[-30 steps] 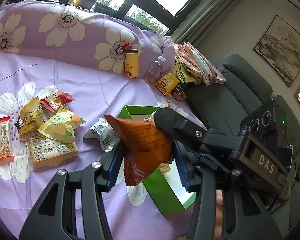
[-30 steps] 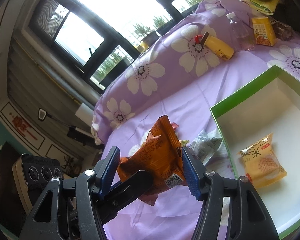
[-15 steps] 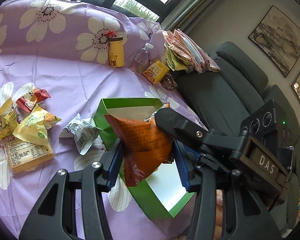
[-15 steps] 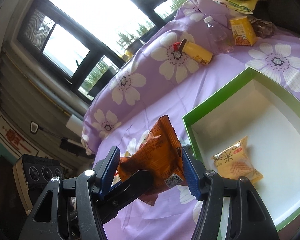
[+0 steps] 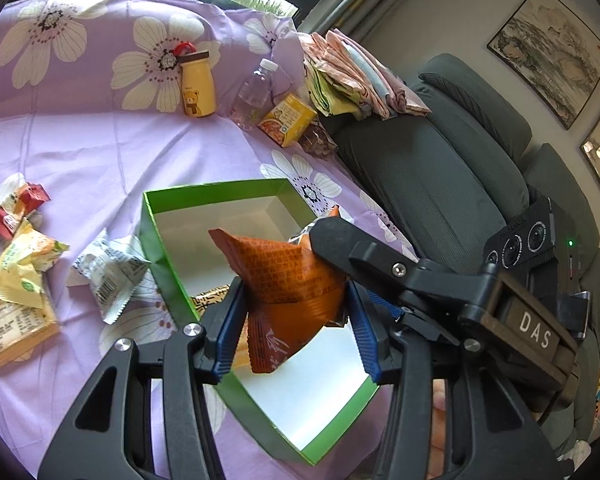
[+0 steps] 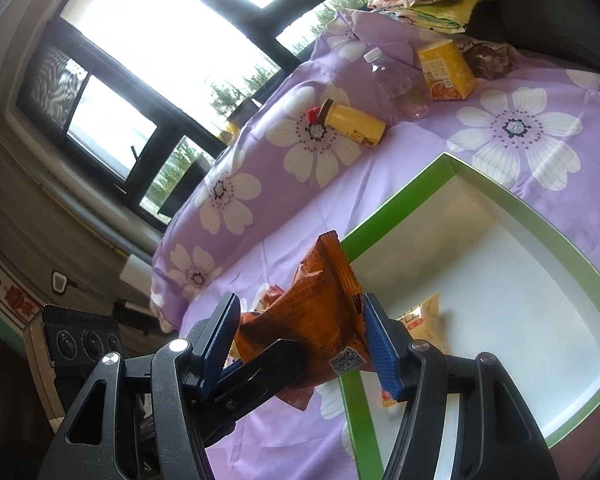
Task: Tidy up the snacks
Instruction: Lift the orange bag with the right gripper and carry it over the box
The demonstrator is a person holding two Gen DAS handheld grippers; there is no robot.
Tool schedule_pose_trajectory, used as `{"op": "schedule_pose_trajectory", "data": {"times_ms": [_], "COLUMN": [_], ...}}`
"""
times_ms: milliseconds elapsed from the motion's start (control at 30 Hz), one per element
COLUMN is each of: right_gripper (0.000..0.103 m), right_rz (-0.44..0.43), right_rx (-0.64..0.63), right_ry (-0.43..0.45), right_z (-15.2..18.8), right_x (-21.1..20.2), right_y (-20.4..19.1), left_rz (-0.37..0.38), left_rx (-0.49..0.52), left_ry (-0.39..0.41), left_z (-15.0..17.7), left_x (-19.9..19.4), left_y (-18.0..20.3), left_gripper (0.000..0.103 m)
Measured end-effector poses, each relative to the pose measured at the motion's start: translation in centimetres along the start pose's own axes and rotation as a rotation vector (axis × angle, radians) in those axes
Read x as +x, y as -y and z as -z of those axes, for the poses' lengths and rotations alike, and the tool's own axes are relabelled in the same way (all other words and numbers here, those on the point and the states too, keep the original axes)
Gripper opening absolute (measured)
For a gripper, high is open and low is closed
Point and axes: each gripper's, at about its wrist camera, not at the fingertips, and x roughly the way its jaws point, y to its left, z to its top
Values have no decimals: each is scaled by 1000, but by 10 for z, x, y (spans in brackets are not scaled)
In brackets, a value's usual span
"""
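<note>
An orange snack packet (image 5: 288, 280) hangs between the blue pads of my left gripper (image 5: 294, 296), which is shut on it. My right gripper (image 6: 300, 308) is shut on the same orange packet (image 6: 320, 312). One of the right gripper's fingers (image 5: 340, 240) crosses in from the right in the left wrist view. The packet is above the near left part of an open green box (image 5: 152, 232) with a white inside. A yellow packet (image 6: 424, 320) lies in the box (image 6: 392, 216).
Loose snack packets (image 5: 20, 272) and a white packet (image 5: 108, 268) lie on the purple flowered cloth left of the box. A yellow bottle (image 5: 196, 84), a water bottle (image 5: 252, 92) and a yellow carton (image 5: 288, 120) stand at the back. Folded cloths (image 5: 352, 76) lie on a grey sofa (image 5: 440, 168).
Both grippers carried the orange packet sideways from beside the box to above it. The loose snacks slid toward the left edge of the left wrist view. Both grips look unchanged.
</note>
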Motion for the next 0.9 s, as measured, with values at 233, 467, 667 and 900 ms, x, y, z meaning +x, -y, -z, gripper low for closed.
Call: {"op": "schedule_pose_trajectory", "data": {"times_ms": [233,467,667,900], "right_gripper": [64,64,64,64], "right_rz": [42,97,123,170], "right_rx": [45,77,112,151], "right_ry": [-4,-22,-40,-60], "right_z": [-7,-10,-11,-11], "right_x": [-5,-7,-7,-7], "right_y": [21,39,52,66], "left_rz": [20,37,43,59], "left_rx": [4,-21,-38,-73], "left_ry": [-42,-85,-110,-144], "left_z": [-1,3,5,10], "left_x": [25,48,60,74], "left_y": [8,11,10,9], "left_gripper": [50,50,50,50]}}
